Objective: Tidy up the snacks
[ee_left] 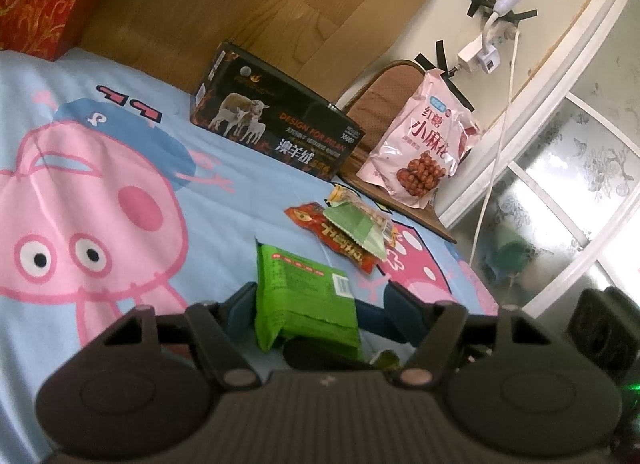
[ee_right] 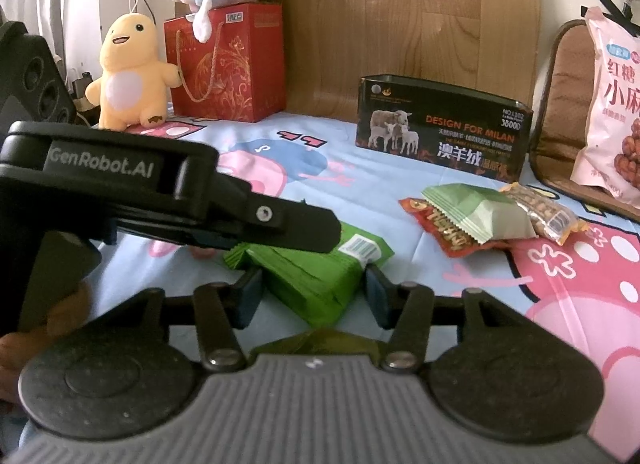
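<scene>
A bright green snack packet point(ee_left: 304, 288) point(ee_right: 316, 276) sits between the fingers of both grippers, above the cartoon bed sheet point(ee_left: 120, 144). My left gripper point(ee_left: 320, 304) is shut on it, its left pad pressed to the packet's edge. In the right wrist view its black finger point(ee_right: 304, 224) crosses over the packet's far end. My right gripper point(ee_right: 314, 294) is shut on the packet's near end, a pad on each side. Beyond lie a red packet point(ee_left: 340, 240) point(ee_right: 452, 240), a pale green packet point(ee_left: 356, 226) point(ee_right: 480, 212) and a peanut packet point(ee_left: 352, 200) point(ee_right: 548, 212), piled together.
A black box with sheep on it point(ee_left: 280, 124) point(ee_right: 440, 124) stands against the wooden headboard. A big pink snack bag point(ee_left: 424, 140) point(ee_right: 612, 104) leans on a brown cushion point(ee_left: 384, 88). A red gift bag point(ee_right: 228, 64) and a yellow plush toy point(ee_right: 128, 72) stand at the far left.
</scene>
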Demonstrator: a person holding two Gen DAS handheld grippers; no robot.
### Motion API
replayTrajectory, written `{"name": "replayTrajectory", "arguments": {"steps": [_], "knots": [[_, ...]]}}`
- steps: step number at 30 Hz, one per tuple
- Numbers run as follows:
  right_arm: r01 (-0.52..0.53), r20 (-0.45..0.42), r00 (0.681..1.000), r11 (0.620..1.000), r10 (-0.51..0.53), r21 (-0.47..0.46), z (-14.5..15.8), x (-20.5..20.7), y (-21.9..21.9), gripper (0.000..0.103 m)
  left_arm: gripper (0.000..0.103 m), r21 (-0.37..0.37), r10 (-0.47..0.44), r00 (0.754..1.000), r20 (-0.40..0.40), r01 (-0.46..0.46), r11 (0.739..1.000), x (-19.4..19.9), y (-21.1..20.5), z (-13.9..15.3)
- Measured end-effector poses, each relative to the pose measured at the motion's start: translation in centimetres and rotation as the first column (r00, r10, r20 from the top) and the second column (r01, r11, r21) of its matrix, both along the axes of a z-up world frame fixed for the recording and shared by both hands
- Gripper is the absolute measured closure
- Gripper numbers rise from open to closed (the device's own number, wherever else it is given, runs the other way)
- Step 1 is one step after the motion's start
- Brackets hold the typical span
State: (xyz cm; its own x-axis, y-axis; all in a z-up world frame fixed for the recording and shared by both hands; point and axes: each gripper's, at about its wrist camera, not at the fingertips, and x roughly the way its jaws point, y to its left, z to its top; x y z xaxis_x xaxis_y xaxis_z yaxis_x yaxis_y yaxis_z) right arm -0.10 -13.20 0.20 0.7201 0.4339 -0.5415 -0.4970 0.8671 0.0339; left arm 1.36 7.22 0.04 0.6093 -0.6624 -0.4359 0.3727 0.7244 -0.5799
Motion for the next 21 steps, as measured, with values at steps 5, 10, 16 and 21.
{"name": "replayTrajectory", "arguments": {"steps": [5, 10, 16, 21], "knots": [[0.002, 0.005, 1.0, 1.0, -0.002, -0.001, 0.1, -0.3, 0.1, 0.047, 0.034, 0.026, 0.003, 1.0, 0.019, -0.003, 1.0, -0.4, -0.4, 0.3], [0.007, 0.014, 1.0, 1.0, -0.007, 0.011, 0.2, -0.8, -0.1, 0.048, 0.034, 0.057, 0.004, 1.0, 0.029, -0.006, 0.998, -1.2, -1.1, 0.6], [0.005, 0.076, 0.997, 0.999, -0.008, 0.036, 1.2, -2.1, -0.8, 0.051, 0.034, 0.035, 0.016, 1.0, 0.027, -0.017, 0.999, -2.0, -1.6, 1.8], [-0.002, 0.143, 0.99, 1.0, -0.003, 0.031, 2.2, -2.7, -1.3, 0.052, 0.034, 0.046, 0.017, 1.0, 0.023, -0.018, 0.999, -1.9, -2.4, 2.6]]}}
